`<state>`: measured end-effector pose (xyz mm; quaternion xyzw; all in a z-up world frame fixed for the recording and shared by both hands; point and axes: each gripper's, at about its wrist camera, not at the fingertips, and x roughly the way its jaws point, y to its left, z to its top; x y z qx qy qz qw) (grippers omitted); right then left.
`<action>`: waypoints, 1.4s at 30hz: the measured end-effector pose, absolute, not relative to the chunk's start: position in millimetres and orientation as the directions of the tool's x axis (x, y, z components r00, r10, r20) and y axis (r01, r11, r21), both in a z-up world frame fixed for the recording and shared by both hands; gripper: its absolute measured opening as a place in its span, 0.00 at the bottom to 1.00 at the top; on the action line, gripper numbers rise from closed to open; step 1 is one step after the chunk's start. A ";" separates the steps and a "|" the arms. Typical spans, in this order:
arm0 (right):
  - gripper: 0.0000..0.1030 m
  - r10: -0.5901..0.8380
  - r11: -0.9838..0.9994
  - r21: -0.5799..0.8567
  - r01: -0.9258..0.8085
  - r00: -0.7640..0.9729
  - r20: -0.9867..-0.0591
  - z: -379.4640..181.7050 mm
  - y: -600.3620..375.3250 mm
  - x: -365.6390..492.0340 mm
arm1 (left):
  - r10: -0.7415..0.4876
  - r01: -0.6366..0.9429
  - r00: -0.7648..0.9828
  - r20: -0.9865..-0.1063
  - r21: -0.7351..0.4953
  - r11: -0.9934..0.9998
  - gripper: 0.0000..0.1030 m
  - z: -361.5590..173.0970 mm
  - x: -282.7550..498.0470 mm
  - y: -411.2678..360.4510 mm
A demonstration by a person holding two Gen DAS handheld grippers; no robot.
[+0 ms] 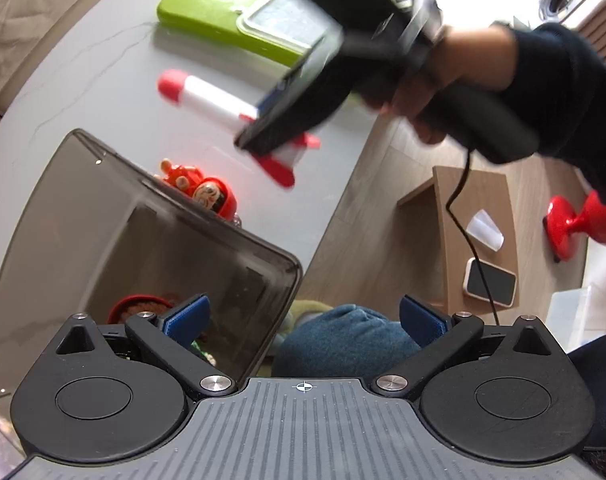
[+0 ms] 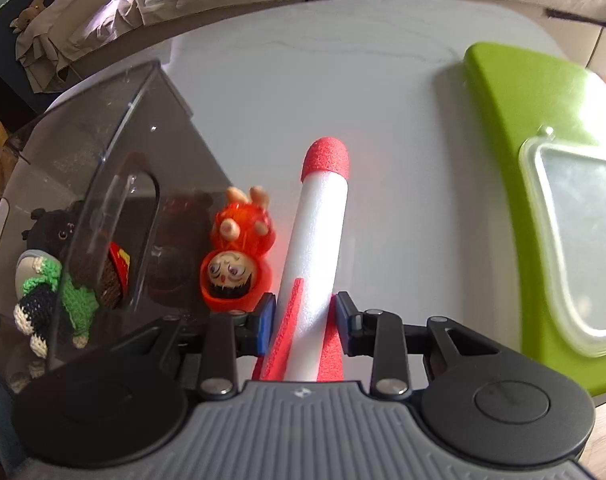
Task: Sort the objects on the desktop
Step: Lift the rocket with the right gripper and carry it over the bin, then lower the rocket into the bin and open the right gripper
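Note:
A white foam rocket (image 2: pixel 323 240) with a red nose and red fins sticks out ahead of my right gripper (image 2: pixel 305 320), which is shut on its tail end. In the left wrist view the same rocket (image 1: pixel 211 94) hangs above the white table in the right gripper (image 1: pixel 263 128). A red doll figure (image 2: pixel 235 256) lies on the table between the rocket and a smoky clear box (image 2: pixel 103 128). Inside the box are a green crocheted toy (image 2: pixel 55 292) and a black plush (image 2: pixel 51 232). My left gripper (image 1: pixel 303 316) stands open over the box's (image 1: pixel 103 200) near corner, with nothing between its fingers.
A lime green tray (image 2: pixel 503 140) with a clear lidded container (image 2: pixel 575 240) on it lies at the right of the table. Past the table edge stand a wooden stool with a phone (image 1: pixel 491 286) and a red stand (image 1: pixel 571 224). A person's knee shows below the left gripper.

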<state>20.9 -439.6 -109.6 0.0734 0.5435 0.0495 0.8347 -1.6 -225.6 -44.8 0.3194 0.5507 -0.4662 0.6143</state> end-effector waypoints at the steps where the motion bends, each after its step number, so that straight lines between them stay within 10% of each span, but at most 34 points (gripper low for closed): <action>1: 0.34 0.154 0.985 0.170 -0.001 0.428 -0.891 -93.3 -441.0 22.1 | -0.232 0.920 -0.043 -0.972 -0.129 0.369 1.00 -44.7 0.3 -222.0; 12: 0.34 0.255 0.960 0.164 -0.227 0.463 -0.849 15.9 -345.1 56.2 | -0.311 0.857 -0.048 -0.949 -0.199 0.475 1.00 -43.2 22.3 -155.5; 42: 0.46 0.083 0.944 0.041 -0.328 0.116 -0.990 -73.0 -250.1 69.3 | -0.395 0.748 -0.045 -0.918 -0.293 0.595 1.00 -54.5 46.0 -83.5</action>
